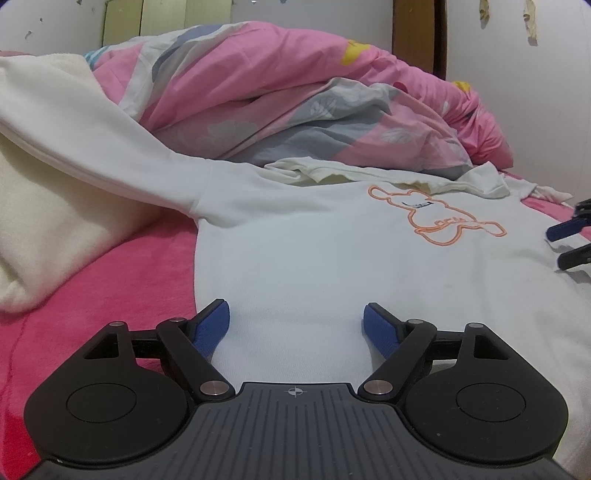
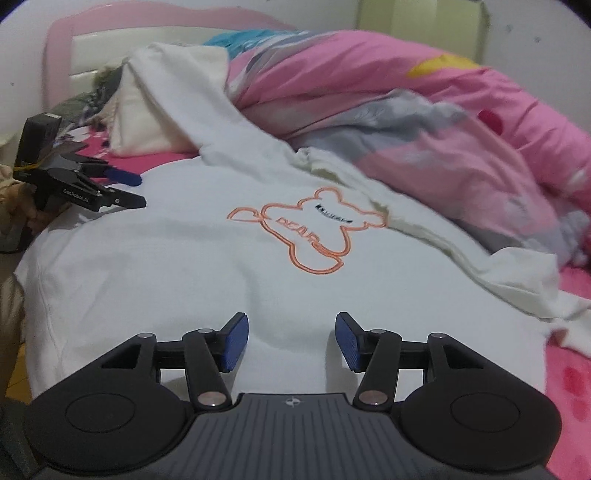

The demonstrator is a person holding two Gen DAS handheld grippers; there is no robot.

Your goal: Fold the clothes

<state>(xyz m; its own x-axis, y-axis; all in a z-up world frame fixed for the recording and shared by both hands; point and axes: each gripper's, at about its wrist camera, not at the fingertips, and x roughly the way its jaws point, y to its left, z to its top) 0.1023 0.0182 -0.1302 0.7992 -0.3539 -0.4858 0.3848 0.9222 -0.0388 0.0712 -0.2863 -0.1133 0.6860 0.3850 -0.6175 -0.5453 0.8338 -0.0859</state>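
A white sweatshirt (image 1: 314,258) with an orange bear outline (image 1: 436,218) lies flat, front up, on the pink bed sheet (image 1: 110,295). One sleeve (image 1: 92,147) runs up to the left over a cream pillow. My left gripper (image 1: 295,314) hovers open over the shirt's near edge, with nothing between its blue pads. My right gripper (image 2: 291,321) is open too, just above the white cloth (image 2: 184,277) below the bear print (image 2: 310,236), holding nothing. Each gripper shows in the other's view: the right one (image 1: 569,240) at the shirt's right side, the left one (image 2: 122,188) at its left side.
A bunched pink and grey quilt (image 1: 295,92) lies behind the shirt. A cream pillow (image 1: 37,221) sits at the left, and a cream garment (image 1: 332,173) lies crumpled by the collar. A pink headboard (image 2: 92,22) and white wall stand behind.
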